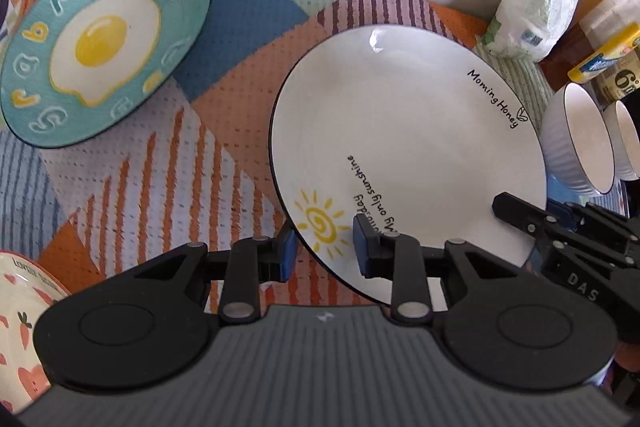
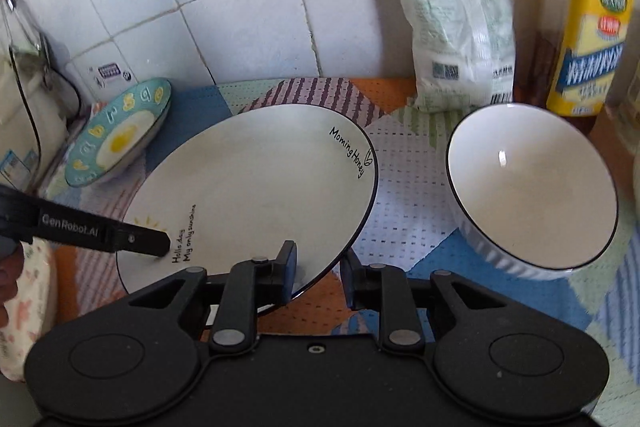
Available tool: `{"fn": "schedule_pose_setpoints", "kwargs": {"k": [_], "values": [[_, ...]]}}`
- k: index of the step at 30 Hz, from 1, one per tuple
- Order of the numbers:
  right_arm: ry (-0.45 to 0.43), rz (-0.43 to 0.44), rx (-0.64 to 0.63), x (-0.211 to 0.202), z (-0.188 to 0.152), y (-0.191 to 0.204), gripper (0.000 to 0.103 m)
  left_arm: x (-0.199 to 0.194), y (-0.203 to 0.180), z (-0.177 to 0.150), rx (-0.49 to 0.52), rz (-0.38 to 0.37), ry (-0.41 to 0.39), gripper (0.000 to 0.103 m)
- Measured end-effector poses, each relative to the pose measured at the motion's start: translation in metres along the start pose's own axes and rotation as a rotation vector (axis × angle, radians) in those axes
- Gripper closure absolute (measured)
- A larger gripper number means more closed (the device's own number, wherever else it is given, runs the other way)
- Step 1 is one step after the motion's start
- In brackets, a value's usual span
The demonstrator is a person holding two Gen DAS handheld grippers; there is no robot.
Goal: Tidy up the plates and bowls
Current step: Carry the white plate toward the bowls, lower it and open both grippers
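The big white round plate with a sun drawing (image 1: 408, 131) sits between both claws — the left claw (image 1: 325, 255) and right claw (image 2: 318, 277) each straddle its near rim, narrowly parted, not pinching.

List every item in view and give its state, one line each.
White sun plate: flat on the mat, rim between the fingers of both grippers.
Left gripper: open, straddling the plate's rim.
Right gripper: open, straddling the opposite rim.
Egg plate: tilted, propped against the wall.
White bowl: upright, empty.
White bag: standing by the wall.
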State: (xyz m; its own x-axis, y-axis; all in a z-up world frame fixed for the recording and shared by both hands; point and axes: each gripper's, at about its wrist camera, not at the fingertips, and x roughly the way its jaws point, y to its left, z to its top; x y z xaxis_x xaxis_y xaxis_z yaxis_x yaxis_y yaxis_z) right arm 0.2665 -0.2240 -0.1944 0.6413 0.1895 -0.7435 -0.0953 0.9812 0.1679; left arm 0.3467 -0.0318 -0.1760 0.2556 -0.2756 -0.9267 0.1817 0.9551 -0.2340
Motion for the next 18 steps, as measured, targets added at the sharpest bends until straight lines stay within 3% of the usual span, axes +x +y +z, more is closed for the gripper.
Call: {"fn": "schedule_pose_setpoints", "kwargs": {"k": [3, 5, 7, 11, 18], "values": [[0.045, -0.046, 0.048, 0.005, -0.001, 0.002, 0.073, 0.000, -0.005, 0.000, 0.037, 0.029, 0.006, 0.075], [0.041, -0.084, 0.066, 0.002, -0.007, 0.007, 0.071, -0.008, -0.007, 0.000, 0.060, 0.052, -0.052, 0.071], [-0.005, -0.111, 0.072, -0.011, -0.015, 0.013, 0.070, -0.021, -0.005, -0.004, 0.093, 0.082, -0.093, 0.070], [-0.109, -0.106, 0.107, -0.047, -0.032, 0.022, 0.062, -0.052, 0.012, -0.008, 0.136, 0.053, -0.118, 0.067], [-0.259, -0.131, 0.136, -0.097, -0.054, 0.061, 0.058, -0.111, 0.045, -0.027, 0.290, 0.028, -0.173, 0.062]]}}
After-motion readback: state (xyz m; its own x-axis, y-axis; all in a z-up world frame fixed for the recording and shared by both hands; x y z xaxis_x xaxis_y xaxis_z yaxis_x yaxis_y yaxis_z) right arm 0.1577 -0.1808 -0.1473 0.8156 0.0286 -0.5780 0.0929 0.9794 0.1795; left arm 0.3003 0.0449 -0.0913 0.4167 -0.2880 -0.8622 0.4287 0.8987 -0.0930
